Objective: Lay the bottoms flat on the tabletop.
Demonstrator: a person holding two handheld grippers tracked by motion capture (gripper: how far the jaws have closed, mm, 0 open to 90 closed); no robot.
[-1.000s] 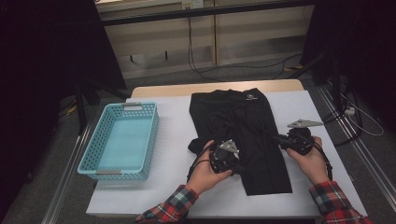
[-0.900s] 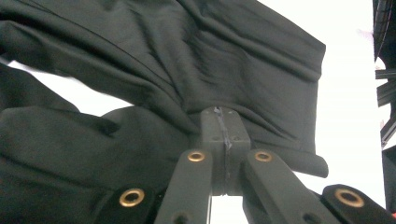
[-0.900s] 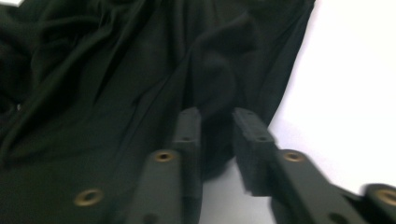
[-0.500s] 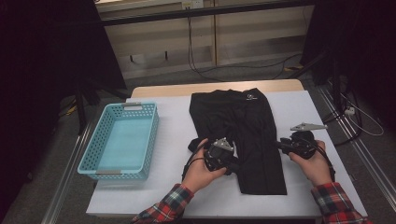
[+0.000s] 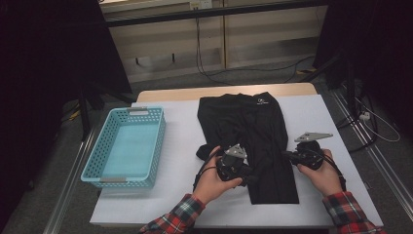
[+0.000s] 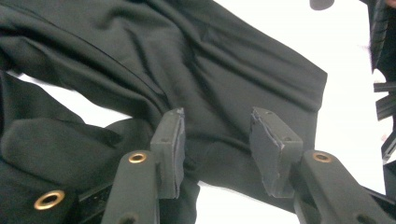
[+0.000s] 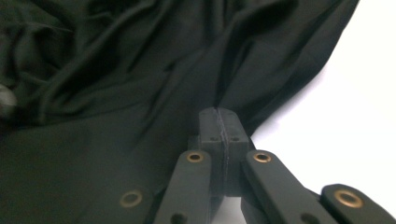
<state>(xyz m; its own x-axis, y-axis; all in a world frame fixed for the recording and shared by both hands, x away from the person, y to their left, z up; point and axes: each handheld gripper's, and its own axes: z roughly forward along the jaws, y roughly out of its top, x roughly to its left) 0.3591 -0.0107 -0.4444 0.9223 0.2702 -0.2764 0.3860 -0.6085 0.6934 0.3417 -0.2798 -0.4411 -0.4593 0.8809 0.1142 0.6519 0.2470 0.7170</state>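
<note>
Here, a black garment (image 5: 248, 131) lies flat on the white counter (image 5: 180, 161), right of a blue basket (image 5: 127, 146). The left tongs (image 6: 217, 140) hover over its lower left part with jaws spread, fabric visible between them. The right tongs (image 7: 219, 126) are pressed together, pinching the garment's right edge.

Matt black cloth garment (image 5: 248, 131) — perforated plastic basket (image 5: 127, 146).
</note>
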